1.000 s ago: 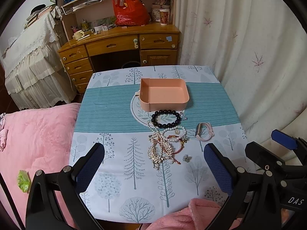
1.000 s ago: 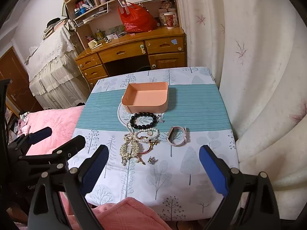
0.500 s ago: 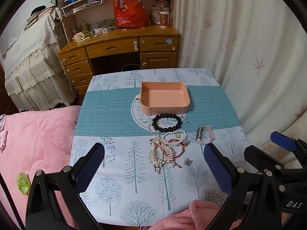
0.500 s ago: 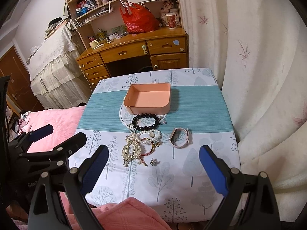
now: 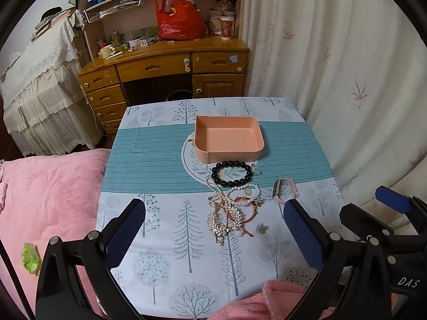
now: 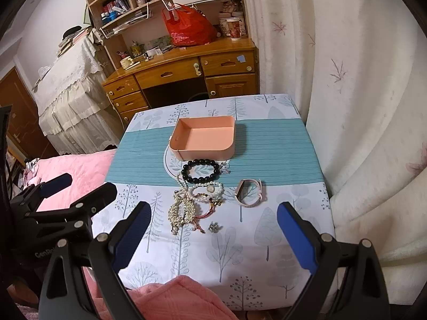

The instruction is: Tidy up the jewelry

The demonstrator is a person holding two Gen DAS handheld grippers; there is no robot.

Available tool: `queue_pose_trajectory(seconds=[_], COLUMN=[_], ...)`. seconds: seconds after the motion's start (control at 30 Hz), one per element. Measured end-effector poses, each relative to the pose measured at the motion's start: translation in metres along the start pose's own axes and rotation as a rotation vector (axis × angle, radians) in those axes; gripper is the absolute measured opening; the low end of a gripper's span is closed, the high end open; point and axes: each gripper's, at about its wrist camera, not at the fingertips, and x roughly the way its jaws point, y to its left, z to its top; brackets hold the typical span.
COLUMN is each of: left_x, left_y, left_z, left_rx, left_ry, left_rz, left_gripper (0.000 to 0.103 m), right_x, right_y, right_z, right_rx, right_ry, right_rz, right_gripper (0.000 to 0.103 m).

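On the tree-print tablecloth (image 5: 170, 253) the jewelry sits in a loose cluster ahead of both grippers, none of it in the peach tray (image 5: 229, 140) yet, tray looks empty. Left gripper (image 5: 213, 236) jaws spread wide, holding nothing; right gripper (image 6: 212, 236) same, wide apart, empty. Both hang over the near table edge, well short of the pile. Black bead bracelet (image 5: 231, 173) lies just in front of the tray's near wall, close but can't tell if touching. Pearl strands (image 5: 234, 194) overlap it on the near side and run into the gold leaf-shaped piece (image 5: 224, 220), whose long axis runs roughly toward the grippers, away from the tray. Small silver charm (image 5: 261, 228) sits apart, nearest to the grippers, right of the gold piece. Pink watch band (image 6: 249, 193) is off to the right of the cluster, apart from the tangle, standing on edge as a loop. Key relation: the whole pile lies straight ahead, between the grippers and the tray, so any pick travels forward and then further forward to drop. Watch band is nearer the right gripper's side, probably the easiest first grab since it's not tangled; pearls and gold piece likely drag each other if lifted.
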Motion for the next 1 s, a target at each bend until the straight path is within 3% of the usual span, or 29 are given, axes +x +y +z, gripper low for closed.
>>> queue_pose_trajectory(seconds=[0.53,0.7,0.9,1.0], left_x=[0.010,0.022,0.064,0.091], left_y=[0.028,0.040,0.044,0.038], left_z=[0.004,0.001,-0.024,-0.042], left_rx=[-0.025,0.001,0.036,0.058], left_ry=[-0.008,0.055,0.188,0.238], left_rz=[-0.046,-0.041,-0.130,-0.176], left_gripper=[0.102,0.102,0.102,0.102], right_x=[-0.001,0.014,0.042,0.059], right_y=[0.011,0.019,0.019,0.022], right_z=[0.001,0.001,-0.023,-0.037], right_rx=[0.033,0.025,0.030,-0.070], right_ry=[-0.044,0.009,0.034,0.022], right_rz=[-0.038,-0.147,-0.255,-0.324], right_gripper=[0.096,0.096,0.096,0.096])
